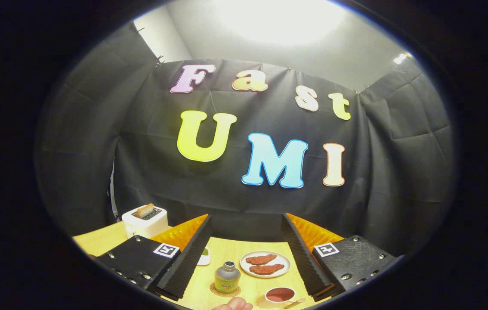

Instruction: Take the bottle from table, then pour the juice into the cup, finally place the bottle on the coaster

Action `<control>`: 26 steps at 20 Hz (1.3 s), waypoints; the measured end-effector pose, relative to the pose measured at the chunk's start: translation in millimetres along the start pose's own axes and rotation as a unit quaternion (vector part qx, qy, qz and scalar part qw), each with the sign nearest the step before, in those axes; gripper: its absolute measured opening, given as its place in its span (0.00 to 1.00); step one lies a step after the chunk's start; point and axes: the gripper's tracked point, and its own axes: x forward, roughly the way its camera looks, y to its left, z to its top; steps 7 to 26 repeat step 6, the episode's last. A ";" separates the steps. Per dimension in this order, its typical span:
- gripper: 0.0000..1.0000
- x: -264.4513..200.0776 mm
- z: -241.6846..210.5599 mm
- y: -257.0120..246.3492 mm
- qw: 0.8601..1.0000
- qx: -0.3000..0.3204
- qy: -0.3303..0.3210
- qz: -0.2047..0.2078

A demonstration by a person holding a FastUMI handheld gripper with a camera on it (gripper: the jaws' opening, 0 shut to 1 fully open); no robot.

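A small green bottle [227, 277] with a grey cap stands upright on a round brown coaster [225, 291] on the wooden table [227, 252]. To its right sits a white cup [280, 296] holding reddish juice. My gripper [246, 221] is open, its fingers spread wide with nothing between them. It is held back from and above the table, and the bottle and cup show in the gap between the fingers, apart from both.
Behind the cup lies a white plate [265, 263] with two pieces of meat. A small white dish [204, 256] peeks out by the left finger. A white toaster [145, 219] with toast stands far left. Part of a hand [233, 305] shows near the coaster.
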 end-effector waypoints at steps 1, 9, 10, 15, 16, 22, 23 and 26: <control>0.98 -0.1 8.2 0.3 1.000 0.003 -0.003 0.003; 0.98 -8.0 42.0 -3.7 1.000 0.003 -0.019 0.005; 0.98 -8.0 42.0 -3.7 1.000 0.003 -0.019 0.005; 0.98 -8.0 42.0 -3.7 1.000 0.003 -0.019 0.005; 0.98 -8.0 42.0 -3.7 1.000 0.003 -0.019 0.005; 0.98 -8.0 42.0 -3.7 1.000 0.003 -0.019 0.005; 0.98 -8.0 42.0 -3.7 1.000 0.003 -0.019 0.005; 0.98 -8.0 42.0 -3.7 1.000 0.003 -0.019 0.005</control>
